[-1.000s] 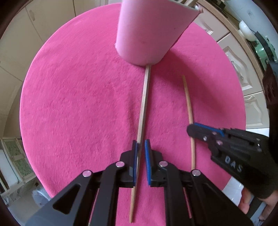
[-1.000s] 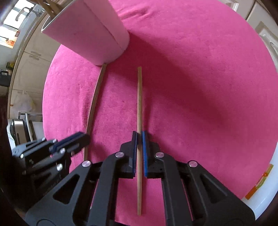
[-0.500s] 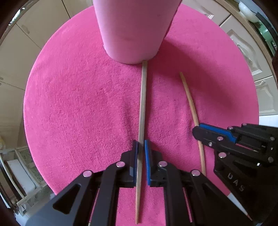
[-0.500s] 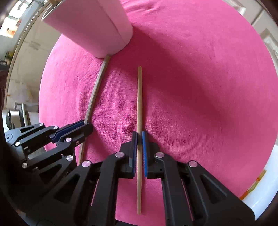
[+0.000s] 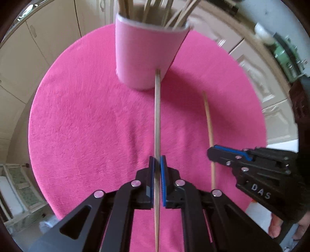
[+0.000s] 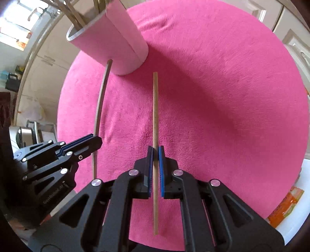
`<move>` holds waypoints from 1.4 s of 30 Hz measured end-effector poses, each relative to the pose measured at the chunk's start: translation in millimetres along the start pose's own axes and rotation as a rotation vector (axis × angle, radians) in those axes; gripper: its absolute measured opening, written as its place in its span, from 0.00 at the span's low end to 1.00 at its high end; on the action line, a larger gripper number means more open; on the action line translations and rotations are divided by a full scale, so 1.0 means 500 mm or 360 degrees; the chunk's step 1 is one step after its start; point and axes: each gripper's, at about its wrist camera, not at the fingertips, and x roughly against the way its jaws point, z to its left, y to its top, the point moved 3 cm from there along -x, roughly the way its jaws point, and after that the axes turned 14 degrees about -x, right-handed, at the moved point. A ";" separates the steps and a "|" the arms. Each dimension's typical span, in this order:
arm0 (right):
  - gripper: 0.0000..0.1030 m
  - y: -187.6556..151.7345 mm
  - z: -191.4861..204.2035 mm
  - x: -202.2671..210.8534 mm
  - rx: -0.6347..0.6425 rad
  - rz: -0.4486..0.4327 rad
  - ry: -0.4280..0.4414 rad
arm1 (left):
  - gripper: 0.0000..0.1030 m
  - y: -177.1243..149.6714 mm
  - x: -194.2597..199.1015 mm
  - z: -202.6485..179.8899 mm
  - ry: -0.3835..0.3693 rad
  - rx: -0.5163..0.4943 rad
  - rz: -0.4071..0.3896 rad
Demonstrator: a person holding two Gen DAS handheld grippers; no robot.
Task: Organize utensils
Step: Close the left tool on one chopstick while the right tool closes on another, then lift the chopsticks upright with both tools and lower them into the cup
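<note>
A round table covered in a bright pink cloth (image 5: 81, 124) fills almost everything I can see, with pale kitchen cabinets (image 5: 48, 38) curving around behind it. Near the far edge of the table stands a pink cylindrical holder (image 5: 143, 54), open at the top and already bristling with wooden chopsticks (image 5: 170, 13). My left tongs (image 5: 157, 164) are clamped on one wooden chopstick (image 5: 157, 116), gripping it along its lower half, so the stick runs straight ahead with its far tip just in front of the holder's base. My right tongs (image 6: 155, 155) are clamped in the same way on a second chopstick (image 6: 155, 108), whose far tip lies short of the holder and a little to its right. The two sticks run roughly side by side, near each other but not touching, and both tongs point steeply down at the cloth. I judge that I am at the pick-up step, each stick gripped and coming off the cloth. The next move calls for raising both sticks above the holder's rim, tipping them upright, and opening each tong over the mouth, threading between the sticks already inside.
</note>
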 end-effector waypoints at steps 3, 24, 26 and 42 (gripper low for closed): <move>0.06 -0.002 0.000 0.022 -0.0004 -0.0044 0.0038 | 0.06 0.003 0.031 -0.007 -0.0009 -0.0031 -0.0101; 0.06 0.025 0.040 0.209 0.0126 -0.0346 0.0201 | 0.06 0.096 0.183 -0.071 -0.0019 -0.0166 -0.0586; 0.06 0.030 0.050 0.225 0.0146 -0.0372 0.0213 | 0.06 0.101 0.203 -0.061 -0.0021 -0.0149 -0.0654; 0.06 0.127 0.148 0.350 0.0330 -0.0634 0.0286 | 0.06 0.207 0.387 0.054 0.0108 0.0078 -0.1307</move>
